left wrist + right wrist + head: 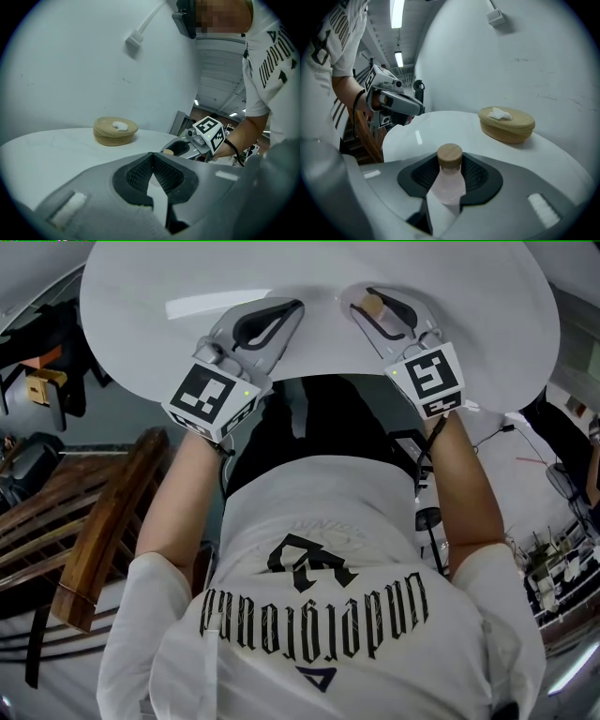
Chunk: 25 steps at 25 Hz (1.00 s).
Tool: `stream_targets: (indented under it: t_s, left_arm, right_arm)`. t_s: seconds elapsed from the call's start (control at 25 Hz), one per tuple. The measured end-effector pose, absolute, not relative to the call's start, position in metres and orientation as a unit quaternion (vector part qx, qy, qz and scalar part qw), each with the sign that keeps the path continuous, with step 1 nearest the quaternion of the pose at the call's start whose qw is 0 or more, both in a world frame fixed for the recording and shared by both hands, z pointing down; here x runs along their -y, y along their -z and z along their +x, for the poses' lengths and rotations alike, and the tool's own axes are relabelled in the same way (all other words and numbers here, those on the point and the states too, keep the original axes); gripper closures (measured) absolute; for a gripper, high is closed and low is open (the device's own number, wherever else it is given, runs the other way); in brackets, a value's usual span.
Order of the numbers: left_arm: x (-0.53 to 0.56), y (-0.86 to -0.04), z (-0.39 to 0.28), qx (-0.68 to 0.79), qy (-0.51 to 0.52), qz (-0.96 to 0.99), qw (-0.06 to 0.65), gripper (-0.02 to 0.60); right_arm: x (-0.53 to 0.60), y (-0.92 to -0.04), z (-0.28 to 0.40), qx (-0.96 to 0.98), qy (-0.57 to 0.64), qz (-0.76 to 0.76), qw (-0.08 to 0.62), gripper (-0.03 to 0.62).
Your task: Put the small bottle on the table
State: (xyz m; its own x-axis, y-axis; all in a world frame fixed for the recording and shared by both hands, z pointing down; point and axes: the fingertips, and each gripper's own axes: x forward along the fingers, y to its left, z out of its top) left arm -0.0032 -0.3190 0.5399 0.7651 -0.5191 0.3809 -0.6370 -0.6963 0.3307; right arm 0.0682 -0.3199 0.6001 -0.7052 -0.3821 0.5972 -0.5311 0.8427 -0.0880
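Your right hand-held gripper (365,295) pinches the small bottle (448,183) by its pale pink body, wooden cap up, over the near part of the round white surface (141,324). In the head view your left hand-held gripper (152,156) is at its 9 o'clock, jaws pressed together on nothing. In the right gripper view a woven basket (507,124) sits on the surface at the bottle's 2 o'clock, well apart.
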Motion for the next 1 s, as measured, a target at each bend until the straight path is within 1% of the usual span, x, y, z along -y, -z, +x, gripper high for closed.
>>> stream_targets:
  t_s: [0.44, 0.68, 0.88, 1.0]
  left_arm:
    - [0.316, -0.543, -0.007, 0.323, -0.126, 0.908, 0.237, 0.575]
    - [0.314, -0.533, -0.011, 0.332, -0.120, 0.907, 0.229, 0.575]
    - [0.308, -0.525, -0.012, 0.329, -0.119, 0.909, 0.226, 0.575]
    - [0.301, -0.521, -0.015, 0.329, -0.118, 0.910, 0.222, 0.575]
  right_arm:
    - [0.310, -0.611, 0.065, 0.912, -0.106, 0.251, 0.308, 0.450]
    - [0.309, -0.612, 0.065, 0.909, -0.102, 0.260, 0.311, 0.444]
    - [0.310, -0.606, 0.069, 0.908, -0.112, 0.269, 0.300, 0.401]
    - [0.307, -0.597, 0.074, 0.907, -0.116, 0.278, 0.295, 0.387]
